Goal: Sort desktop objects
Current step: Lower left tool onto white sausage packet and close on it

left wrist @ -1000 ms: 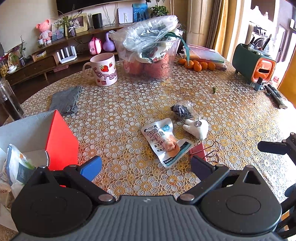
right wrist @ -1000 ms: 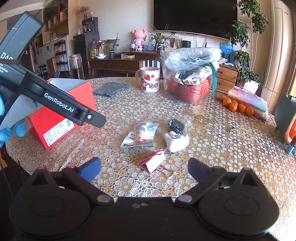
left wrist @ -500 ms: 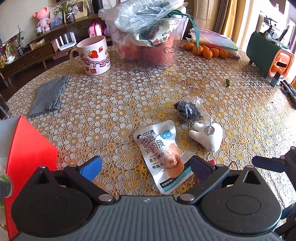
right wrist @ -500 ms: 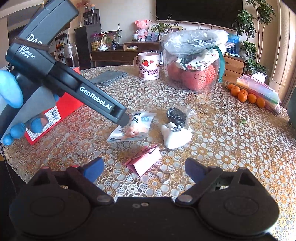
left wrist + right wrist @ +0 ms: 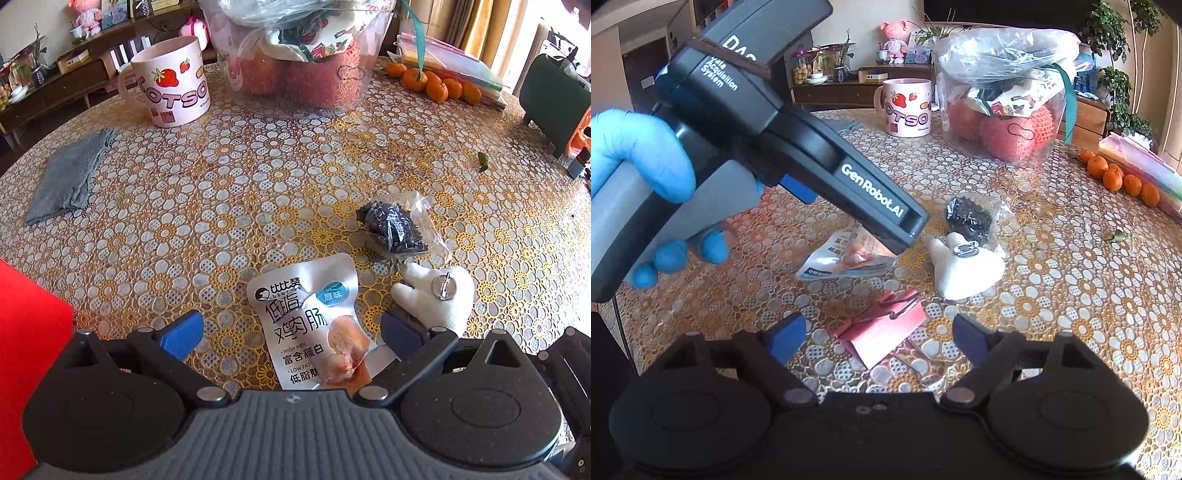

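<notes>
Across the round surface with its gold flower-patterned cover, everything can be placed from the snack pouch, a white packet with printed characters lying flat near the front edge. Well behind it stands a clear plastic bag of red fruit, with a pink strawberry mug to that bag's left and a grey cloth far left of the pouch. A red box sits at the left edge. Just right of the pouch lies a white plush toy with a metal ring, and touching its far side is a small clear bag of dark pieces. A pink binder clip lies in front of the pouch.

The left gripper, held by a blue-gloved hand, hangs over the pouch with its fingers spread wide; the pouch lies between them, not pinched. The right gripper has its fingers wide apart and closing, the binder clip between them, untouched as far as can be seen.
</notes>
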### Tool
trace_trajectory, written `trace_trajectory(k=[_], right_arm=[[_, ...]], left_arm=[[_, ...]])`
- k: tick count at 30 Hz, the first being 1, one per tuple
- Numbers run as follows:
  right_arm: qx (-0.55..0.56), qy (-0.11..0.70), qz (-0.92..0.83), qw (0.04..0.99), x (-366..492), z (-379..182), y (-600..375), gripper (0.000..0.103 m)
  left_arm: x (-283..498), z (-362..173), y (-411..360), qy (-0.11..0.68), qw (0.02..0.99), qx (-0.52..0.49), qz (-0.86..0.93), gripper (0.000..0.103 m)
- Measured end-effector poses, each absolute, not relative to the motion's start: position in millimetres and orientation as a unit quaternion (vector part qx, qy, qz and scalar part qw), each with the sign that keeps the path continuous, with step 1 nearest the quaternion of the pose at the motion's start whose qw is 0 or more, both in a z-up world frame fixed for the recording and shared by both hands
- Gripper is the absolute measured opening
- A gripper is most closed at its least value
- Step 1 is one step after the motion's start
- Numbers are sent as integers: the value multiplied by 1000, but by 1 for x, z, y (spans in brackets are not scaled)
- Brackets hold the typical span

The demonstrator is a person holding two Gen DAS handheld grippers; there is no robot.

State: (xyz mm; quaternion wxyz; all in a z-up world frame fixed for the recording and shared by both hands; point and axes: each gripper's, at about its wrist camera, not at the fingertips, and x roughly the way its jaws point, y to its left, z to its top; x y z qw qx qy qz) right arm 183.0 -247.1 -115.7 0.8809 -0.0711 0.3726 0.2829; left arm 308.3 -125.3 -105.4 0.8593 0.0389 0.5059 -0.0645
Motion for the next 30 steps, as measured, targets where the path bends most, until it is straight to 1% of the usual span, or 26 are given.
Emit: trace_trajectory(k=[4,6,12,15,20,23,25,26,28,29,30], right_arm=[[-70,374,287,879,189,-118,-246,85],[-69,375,289,878,192,-121,-245,83],[-76,366,293,880,191,-124,-242,83],[-82,362,293,881,190,-124,-241,79],[-89,359,285,884,190,-123,-241,68],[-93,357,283,886,189,-123,-240,63],[-94,358,283,885,189,-122,-239,60],[-95,358,283,885,188,-122,-239,57],[-98,357,279,886,188,-121,-237,52],[-95,359,276,886,188,-121,-237,46],[-90,360,274,887,189,-120,-238,43]], left_arm=[[314,-116,-121,519,853,16,-54,103],[314,-118,-124,514,856,26,-53,103],[319,-118,-126,508,860,25,-50,103],[319,-118,-127,505,862,22,-44,103],[316,-119,-127,499,865,28,-49,102],[314,-116,-130,493,867,33,-61,92],[312,-113,-134,489,869,40,-70,77],[311,-112,-136,486,869,43,-79,73],[309,-109,-139,483,869,51,-89,58],[309,-108,-140,482,870,53,-92,57],[308,-108,-142,482,869,58,-93,55]])
